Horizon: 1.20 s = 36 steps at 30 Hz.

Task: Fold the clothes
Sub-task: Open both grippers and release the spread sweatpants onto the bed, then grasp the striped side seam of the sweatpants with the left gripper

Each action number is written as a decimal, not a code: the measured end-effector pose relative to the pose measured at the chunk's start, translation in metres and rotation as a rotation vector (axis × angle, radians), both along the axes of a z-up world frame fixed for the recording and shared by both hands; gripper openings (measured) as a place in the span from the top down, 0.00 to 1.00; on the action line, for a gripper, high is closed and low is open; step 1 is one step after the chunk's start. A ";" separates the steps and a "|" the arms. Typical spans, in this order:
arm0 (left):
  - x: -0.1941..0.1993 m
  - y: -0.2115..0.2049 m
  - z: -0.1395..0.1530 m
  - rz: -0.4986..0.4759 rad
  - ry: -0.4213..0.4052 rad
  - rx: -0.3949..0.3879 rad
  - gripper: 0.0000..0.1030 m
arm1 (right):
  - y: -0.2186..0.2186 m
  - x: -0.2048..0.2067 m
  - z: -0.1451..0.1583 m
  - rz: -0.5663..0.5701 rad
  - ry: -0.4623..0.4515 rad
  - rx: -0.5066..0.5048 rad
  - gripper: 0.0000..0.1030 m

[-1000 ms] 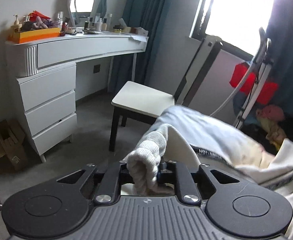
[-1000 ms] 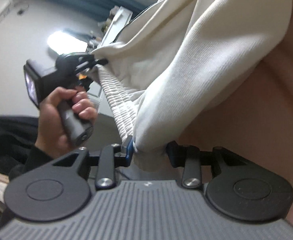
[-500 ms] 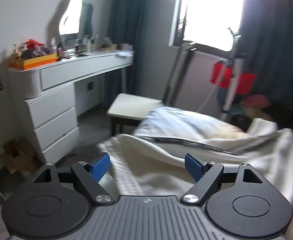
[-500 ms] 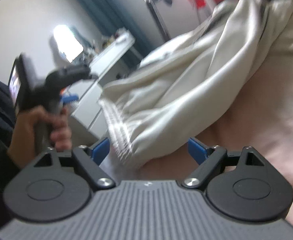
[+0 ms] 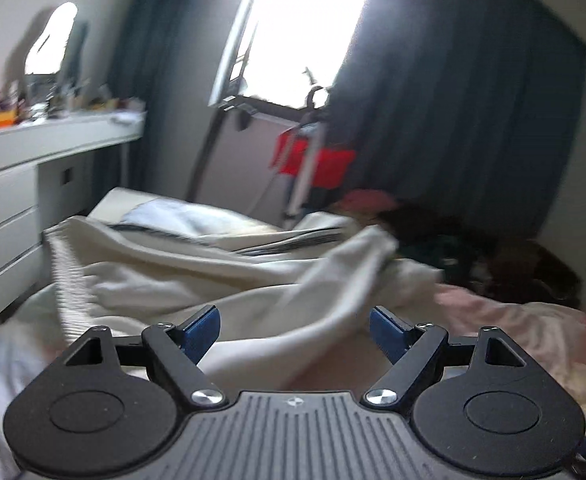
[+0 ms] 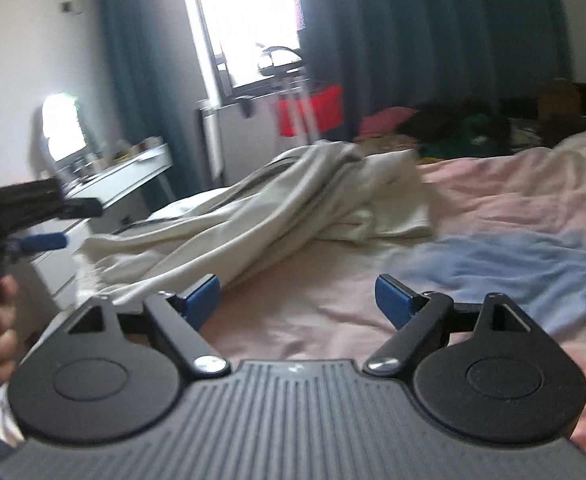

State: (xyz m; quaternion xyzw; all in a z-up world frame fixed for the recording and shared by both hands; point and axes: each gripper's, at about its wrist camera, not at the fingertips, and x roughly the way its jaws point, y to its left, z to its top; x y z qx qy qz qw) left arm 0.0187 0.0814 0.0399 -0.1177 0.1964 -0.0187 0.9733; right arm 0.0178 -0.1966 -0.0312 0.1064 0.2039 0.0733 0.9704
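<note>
The cream-white knit garment with a ribbed hem (image 6: 253,216) (image 5: 197,276) lies crumpled and stretched lengthwise across the pink bed sheet (image 6: 493,208). The ribbed hem sits at the near bed edge; the far end is bunched in loose folds. No jaws touch it.

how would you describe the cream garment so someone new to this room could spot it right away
Start at the bed with its pink and pale blue sheet. On its side nearest the white dressing table lies the cream garment, long, rumpled and unfolded, with a ribbed hem. It is the only pale cloth there; the pile by the curtain is dark, green and pink.
</note>
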 end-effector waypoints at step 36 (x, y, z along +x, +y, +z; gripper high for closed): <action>0.131 -0.076 -0.096 -0.158 0.128 0.286 0.16 | -0.057 0.042 -0.030 -0.136 0.036 0.033 0.16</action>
